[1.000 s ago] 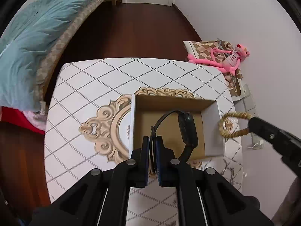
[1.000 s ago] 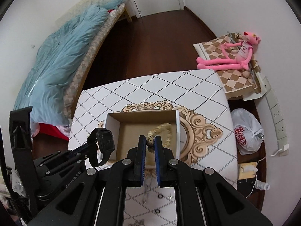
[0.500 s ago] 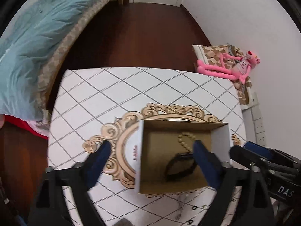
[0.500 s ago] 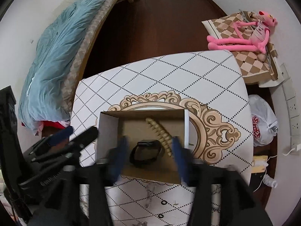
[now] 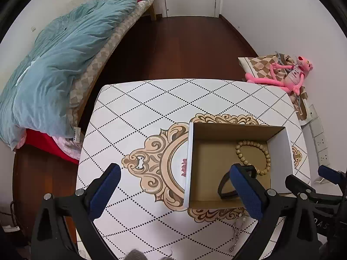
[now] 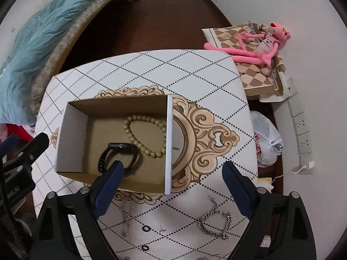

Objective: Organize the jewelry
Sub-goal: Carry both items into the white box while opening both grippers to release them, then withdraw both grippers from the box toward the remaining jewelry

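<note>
An open cardboard box [image 5: 190,151] [image 6: 169,143] stands on the patterned white table [image 5: 134,108]. In it lie a wooden bead bracelet [image 5: 249,143] [image 6: 143,117] and a black watch [image 5: 223,186] [image 6: 119,146], touching each other. My left gripper [image 5: 174,169] hangs over the box's left wall, its jaws opening wide, nothing held between them. Over the box's right wall, my right gripper [image 6: 173,166] is also opening its jaws, which grip nothing. A silver chain bracelet [image 6: 226,225], a thin chain [image 6: 125,218] [image 5: 237,234], black rings [image 6: 146,228] and a stud [image 6: 161,230] lie on the table's near side.
A bed with a teal duvet [image 5: 54,65] lies left of the table. A pink plush toy [image 6: 256,43] rests on a checked cushion at the right. A white plastic bag [image 6: 266,140] and a power strip [image 6: 301,127] sit on the floor by the right wall.
Both grippers went from shut to wide open. The watch left my left gripper and the bead bracelet left my right; both now lie in the box.
</note>
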The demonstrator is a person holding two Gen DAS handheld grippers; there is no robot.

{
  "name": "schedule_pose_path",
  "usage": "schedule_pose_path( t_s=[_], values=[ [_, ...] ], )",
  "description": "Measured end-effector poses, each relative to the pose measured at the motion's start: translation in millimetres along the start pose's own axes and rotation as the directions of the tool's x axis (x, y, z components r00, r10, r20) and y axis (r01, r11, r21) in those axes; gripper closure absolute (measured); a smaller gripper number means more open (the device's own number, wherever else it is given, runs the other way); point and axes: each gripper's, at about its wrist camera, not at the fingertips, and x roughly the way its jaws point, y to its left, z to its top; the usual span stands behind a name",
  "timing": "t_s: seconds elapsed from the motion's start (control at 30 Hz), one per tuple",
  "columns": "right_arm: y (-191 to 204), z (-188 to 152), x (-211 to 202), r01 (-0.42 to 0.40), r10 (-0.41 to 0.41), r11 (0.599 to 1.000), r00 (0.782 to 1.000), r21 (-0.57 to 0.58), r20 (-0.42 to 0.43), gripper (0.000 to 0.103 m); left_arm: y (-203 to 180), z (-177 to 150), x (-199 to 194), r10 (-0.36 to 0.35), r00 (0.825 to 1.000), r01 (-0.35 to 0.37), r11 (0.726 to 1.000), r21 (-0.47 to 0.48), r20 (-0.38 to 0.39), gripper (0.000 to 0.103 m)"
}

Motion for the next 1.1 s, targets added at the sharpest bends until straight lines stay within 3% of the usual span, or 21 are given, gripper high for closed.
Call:
schedule_pose_path(
  t_s=[0.23, 0.53, 0.9, 1.1],
  values=[
    [2, -9, -15, 0.033, -0.033, 0.999, 0.998, -0.001, 0.045, 0.008, -1, -7, -17, 0.004, 1.0, -0.004, 1.0, -0.001, 0.018, 0.0],
    [4, -26, -78, 0.066, -0.065, 0.998, 0.982, -0.003, 0.18, 0.008, -4, -21, -70, -0.027, 0.995, 0.028, 1.0, -0.005, 0.099, 0.0],
    [-1, -65, -165, 0.032, -0.036, 0.999, 0.947, 0.018, 0.32, 0.008, 2, -46, -142, -0.045, 0.979, 0.051, 0.999, -0.021, 0.197, 0.0],
    [-4, -89, -180, 0.004, -0.013, 1.0, 0.945, 0.031, 0.328, 0.008, 3, -64, -158, -0.047, 0.978, 0.053, 0.998, -0.024, 0.204, 0.0]
  ],
)
